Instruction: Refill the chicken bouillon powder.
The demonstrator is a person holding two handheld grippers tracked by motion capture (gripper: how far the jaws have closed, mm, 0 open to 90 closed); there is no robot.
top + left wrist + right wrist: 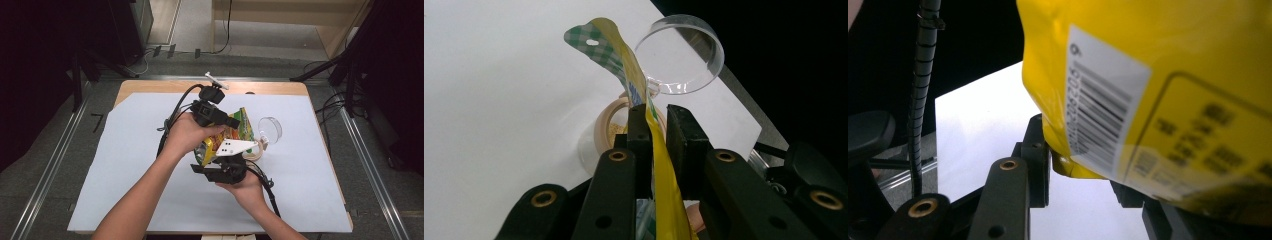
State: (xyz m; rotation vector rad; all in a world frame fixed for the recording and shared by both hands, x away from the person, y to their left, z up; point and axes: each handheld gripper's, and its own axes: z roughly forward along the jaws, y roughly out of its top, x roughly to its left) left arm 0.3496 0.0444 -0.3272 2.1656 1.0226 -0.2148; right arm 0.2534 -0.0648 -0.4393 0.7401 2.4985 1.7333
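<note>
A yellow and green snack bag (242, 125) is held in the air over the white sheet (140, 170), between both grippers. My left gripper (234, 123) is shut on the bag's flat top seam (624, 55), and the yellow film runs up between its jaws (656, 120). From below, my right gripper (216, 159) takes the bag's bottom corner. That corner, with its barcode (1108, 100), sits between the jaws (1080, 160). The left jaw presses on it, and the bag hides most of the right jaw.
A clear round dish (270, 127) stands on the sheet just right of the bag (679, 55). A beige ring like a tape roll (606, 127) lies beside it. The wooden table edge (150, 86) runs along the back. Cables trail from both grippers.
</note>
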